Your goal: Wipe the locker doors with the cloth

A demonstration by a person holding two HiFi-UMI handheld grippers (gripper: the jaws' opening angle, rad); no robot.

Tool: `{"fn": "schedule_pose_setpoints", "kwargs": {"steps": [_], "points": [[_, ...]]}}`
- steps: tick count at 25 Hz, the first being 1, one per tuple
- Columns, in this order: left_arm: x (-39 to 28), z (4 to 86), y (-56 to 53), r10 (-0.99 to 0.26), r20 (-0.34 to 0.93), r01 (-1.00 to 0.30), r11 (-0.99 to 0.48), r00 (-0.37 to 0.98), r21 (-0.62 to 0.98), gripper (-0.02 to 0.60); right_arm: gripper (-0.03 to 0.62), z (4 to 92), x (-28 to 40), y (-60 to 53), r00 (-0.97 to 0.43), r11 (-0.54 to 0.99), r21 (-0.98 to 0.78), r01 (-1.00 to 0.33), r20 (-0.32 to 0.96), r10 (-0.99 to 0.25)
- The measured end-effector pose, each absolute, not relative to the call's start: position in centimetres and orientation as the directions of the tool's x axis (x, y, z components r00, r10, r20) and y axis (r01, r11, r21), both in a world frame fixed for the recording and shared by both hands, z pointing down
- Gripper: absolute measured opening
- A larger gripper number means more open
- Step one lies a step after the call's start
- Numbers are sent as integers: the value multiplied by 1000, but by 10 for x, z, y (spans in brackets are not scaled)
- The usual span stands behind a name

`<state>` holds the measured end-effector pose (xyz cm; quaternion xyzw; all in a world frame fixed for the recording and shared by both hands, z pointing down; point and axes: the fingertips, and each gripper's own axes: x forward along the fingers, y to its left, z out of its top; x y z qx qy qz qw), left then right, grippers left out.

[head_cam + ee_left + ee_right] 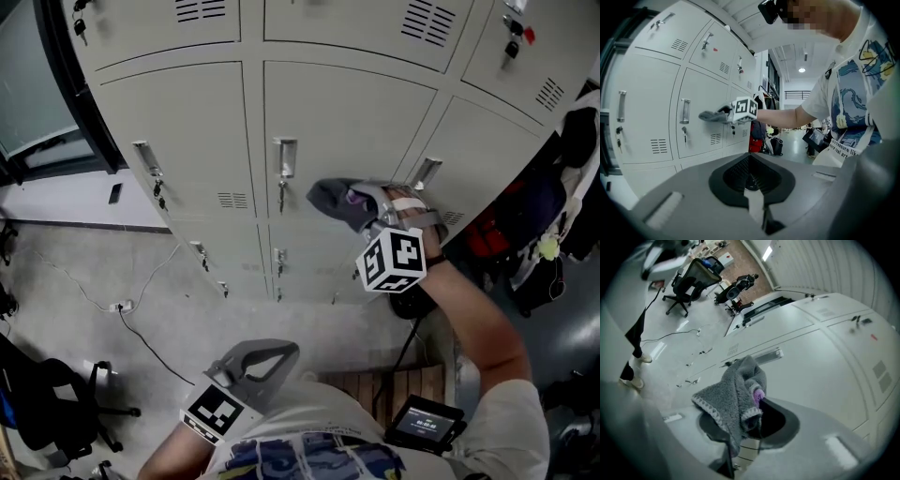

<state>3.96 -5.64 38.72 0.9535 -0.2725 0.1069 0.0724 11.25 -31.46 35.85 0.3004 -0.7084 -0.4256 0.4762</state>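
The right gripper (373,214) is clenched on a bunched grey fleece cloth with a stitched edge and a small purple tag (733,390). In the right gripper view the fabric spills out of the jaws toward 11 o'clock, with only a fold of it pinched between them. In the head view the cloth sits at about 3 o'clock from centre, in front of the pale grey metal locker door (347,122) of the middle column. It is just to the right of that door's recessed steel handle (284,155) and the key (281,195) dangling under it. Whether the fleece is pressed on the paint or hovering just off it cannot be told from any view.

The left gripper (267,361) hangs low at 6 o'clock, near the person's torso. Its jaws are together with nothing between them.

The wiping seems barely under way, and the risks lie mostly in the grip and the hardware. A pinch on one fold may let the cloth drag loose once it rubs against the door. A stroke toward 9 o'clock could snag the loose fleece on the key or handle and pull it free. Because the cloth is wadded, the hard jaw tips could meet the paint before the fabric does.
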Motion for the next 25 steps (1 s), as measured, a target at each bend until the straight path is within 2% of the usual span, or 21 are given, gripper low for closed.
{"fn": "schedule_pose_setpoints", "kwargs": {"steps": [6, 11, 18, 25], "points": [[40, 384, -56, -487, 239, -515, -854, 840, 70, 3, 103, 219, 96, -317, -392, 274, 959, -73, 225, -892], [36, 385, -57, -492, 234, -518, -853, 839, 67, 3, 103, 157, 81, -332, -382, 170, 982, -77, 128, -915], [26, 385, -60, -514, 229, -541, -838, 827, 70, 3, 103, 163, 69, -355, -342, 157, 986, -47, 132, -930], [22, 388, -63, -519, 228, -547, -833, 824, 81, 3, 103, 213, 65, -357, -327, 202, 979, 10, 195, -925]]}}
